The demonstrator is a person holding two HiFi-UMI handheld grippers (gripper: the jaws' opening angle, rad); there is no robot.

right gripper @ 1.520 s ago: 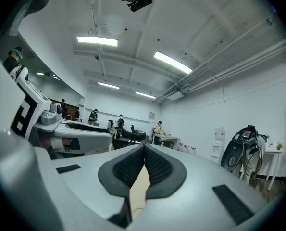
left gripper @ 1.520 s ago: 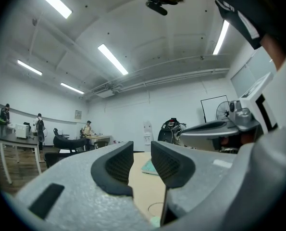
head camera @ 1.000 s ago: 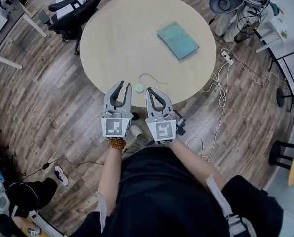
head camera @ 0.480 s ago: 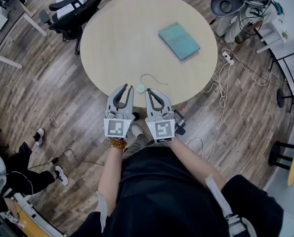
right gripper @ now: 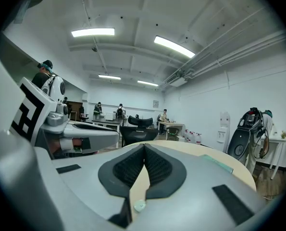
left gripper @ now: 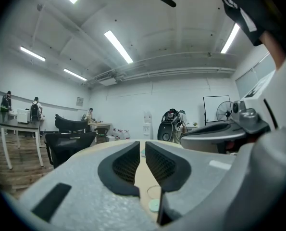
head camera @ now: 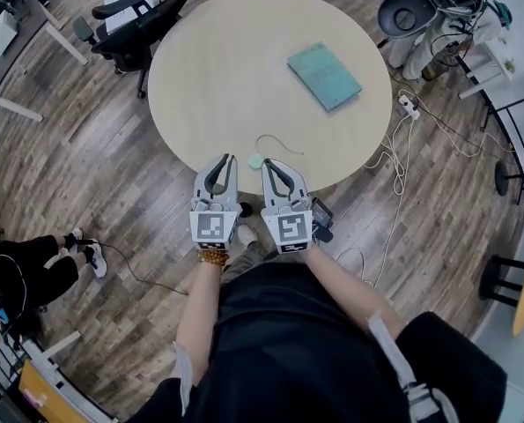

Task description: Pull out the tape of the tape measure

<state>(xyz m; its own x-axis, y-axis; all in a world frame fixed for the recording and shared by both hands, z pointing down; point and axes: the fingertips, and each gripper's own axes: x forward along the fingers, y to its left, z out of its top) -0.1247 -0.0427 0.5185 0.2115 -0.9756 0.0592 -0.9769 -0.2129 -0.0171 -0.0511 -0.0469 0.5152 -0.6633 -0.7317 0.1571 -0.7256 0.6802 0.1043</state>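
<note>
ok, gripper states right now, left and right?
Left gripper: open by a narrow gap, tongs have just been closing, nothing between them.
Right gripper: shut, empty.

The head view looks steeply down from above the person onto the round beige wooden table (head camera: 244,60), which spreads from frame centre toward 12 o'clock. Both gripper views sit low and close at the table's 6 o'clock rim, facing level across it toward 12 o'clock. All three views share that tabletop and the small round pale-green tape measure (head camera: 255,160).
</note>
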